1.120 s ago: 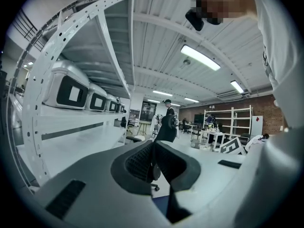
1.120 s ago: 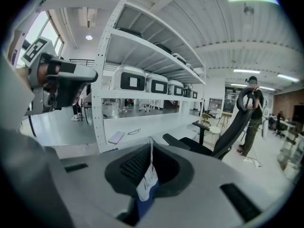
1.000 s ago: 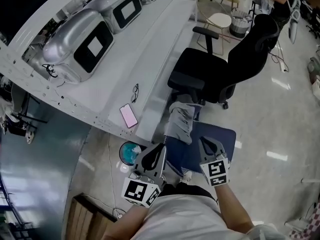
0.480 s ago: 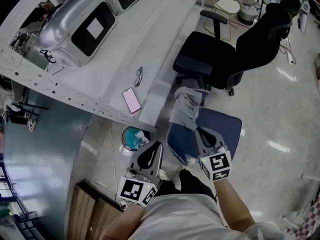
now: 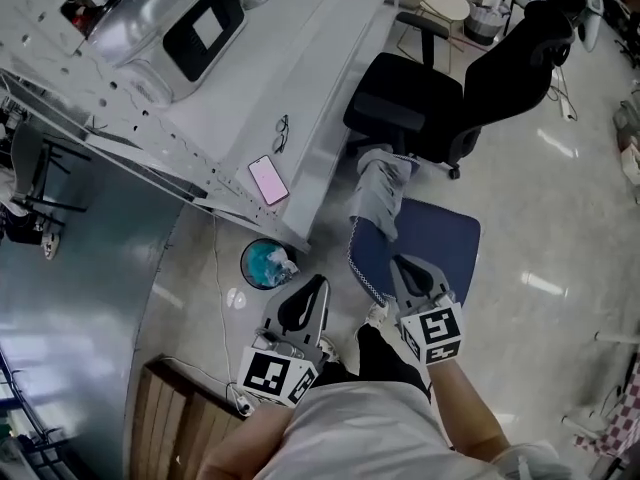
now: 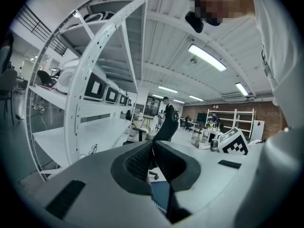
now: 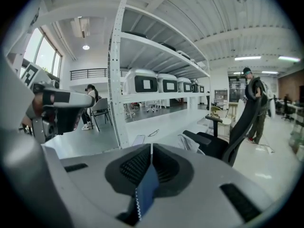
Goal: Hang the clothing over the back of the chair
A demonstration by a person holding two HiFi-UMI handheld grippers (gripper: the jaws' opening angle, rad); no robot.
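The clothing point(image 5: 430, 243) is a blue piece with a grey part point(image 5: 383, 190). It hangs stretched between my grippers and the front of the black office chair point(image 5: 450, 88). My right gripper point(image 5: 408, 268) is shut on a blue edge with white zigzag trim point(image 7: 145, 191). My left gripper point(image 5: 316, 286) stands beside it, jaws together, with a dark fold point(image 6: 173, 205) coming out below them. The chair point(image 7: 237, 127) faces the table, its tall backrest point(image 5: 520, 58) on the far side. The same chair point(image 6: 166, 125) shows ahead in the left gripper view.
A long white table point(image 5: 310, 78) runs along the left with a pink phone point(image 5: 268, 180), glasses point(image 5: 281, 133) and silver machines point(image 5: 160, 18). A round bin point(image 5: 265, 263) stands by the table's end. A stool point(image 5: 445, 6) and a person point(image 7: 254, 108) are beyond the chair.
Both grippers have drawn back a little from the chair with the clothing, which now hangs more stretched. The grey end stays at the seat's front.
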